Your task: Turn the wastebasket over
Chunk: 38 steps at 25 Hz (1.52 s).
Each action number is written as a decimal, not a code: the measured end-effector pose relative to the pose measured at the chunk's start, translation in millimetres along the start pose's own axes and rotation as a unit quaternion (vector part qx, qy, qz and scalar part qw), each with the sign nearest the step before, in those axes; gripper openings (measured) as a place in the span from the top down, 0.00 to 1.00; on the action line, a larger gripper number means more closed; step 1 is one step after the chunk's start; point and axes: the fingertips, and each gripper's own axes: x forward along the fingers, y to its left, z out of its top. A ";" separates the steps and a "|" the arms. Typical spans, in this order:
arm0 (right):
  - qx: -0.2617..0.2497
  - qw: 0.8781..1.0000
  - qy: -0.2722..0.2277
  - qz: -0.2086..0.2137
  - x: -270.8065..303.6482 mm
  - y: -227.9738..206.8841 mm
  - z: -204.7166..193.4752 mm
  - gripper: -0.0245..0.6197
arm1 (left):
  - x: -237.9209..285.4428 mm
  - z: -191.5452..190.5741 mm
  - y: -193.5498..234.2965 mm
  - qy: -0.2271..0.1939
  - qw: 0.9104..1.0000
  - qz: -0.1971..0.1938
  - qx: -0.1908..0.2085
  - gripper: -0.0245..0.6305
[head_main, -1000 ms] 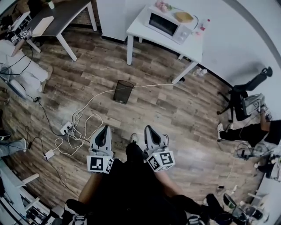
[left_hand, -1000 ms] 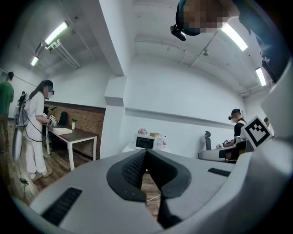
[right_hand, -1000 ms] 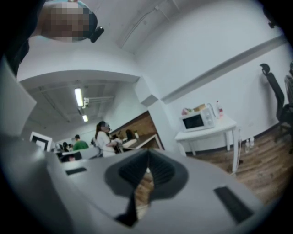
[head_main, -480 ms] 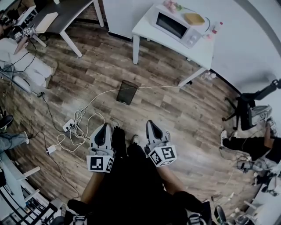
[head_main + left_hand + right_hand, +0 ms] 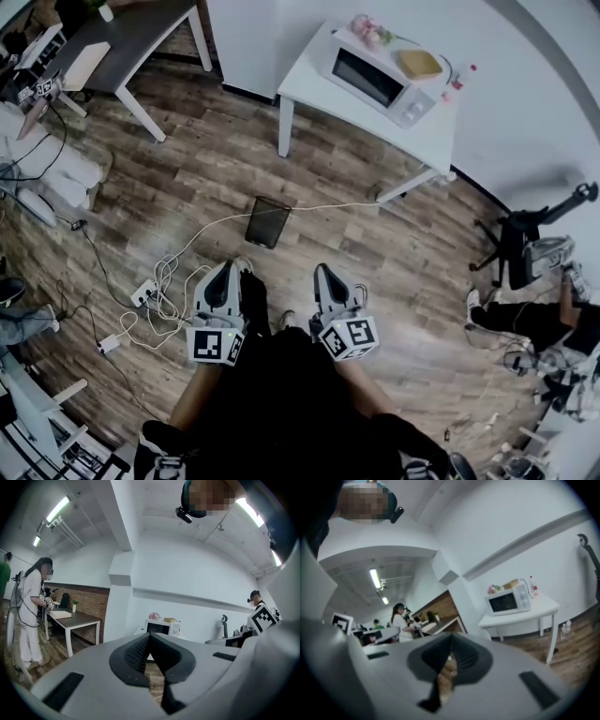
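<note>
**Q:** Where is the wastebasket, and how does it stand?

**A:** The wastebasket [image 5: 267, 222] is black mesh. It stands on the wood floor [image 5: 375, 234], ahead of both grippers and well apart from them, near a leg of the white worktop [image 5: 309, 70]. It appears upright with the wider rim uppermost. A white cable [image 5: 216, 211] runs just beside it, and whether the two touch cannot be made out.

**Q:** State of the grippers?

**A:** The left gripper [image 5: 223, 270] has its jaws together with nothing between them. The right gripper [image 5: 323, 274] is the same, closed and empty. Both are held above the floor.

**Q:** What is hidden or cut off?

**A:** In each gripper view the gripper's own grey body fills the lower half. Only a sliver of floor shows through the gap below the pads, and the wastebasket is not visible in either. In the head view the holder's hands lie behind the marker cubes [image 5: 214, 345].

**Q:** What differs between the views?

**A:** Only the head view shows the wastebasket, and with it a power strip [image 5: 143, 272] among loose cables. The left gripper view alone shows a person in white [image 5: 30, 616] standing at a dark worktop [image 5: 75, 618]. All three views show the microwave [image 5: 506, 601].

**Q:** Any legible writing?

**A:** The cubes carry black-and-white square patterns. Any print on the microwave is too small to read.
</note>
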 end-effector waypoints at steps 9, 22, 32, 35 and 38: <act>0.012 1.000 0.004 -0.022 120.4 6.6 23.2 0.91 | 93.5 16.6 80.5 0.019 0.999 -0.032 -0.010 0.91; 0.002 0.998 0.050 -0.027 249.0 -49.0 8.8 0.91 | 198.9 10.0 142.3 0.042 0.998 -0.038 -0.013 0.91; 0.012 0.990 0.144 0.004 330.0 -121.2 -55.1 0.91 | 254.8 -20.8 168.5 0.070 0.996 0.040 -0.023 0.91; 0.007 0.985 0.172 0.009 352.8 -143.5 -83.3 0.91 | 270.8 -40.2 176.0 0.083 0.995 0.050 -0.032 0.91; 0.000 0.981 0.194 0.013 367.1 -160.1 -116.2 0.91 | 274.7 -62.3 179.2 0.102 0.993 0.052 -0.032 0.91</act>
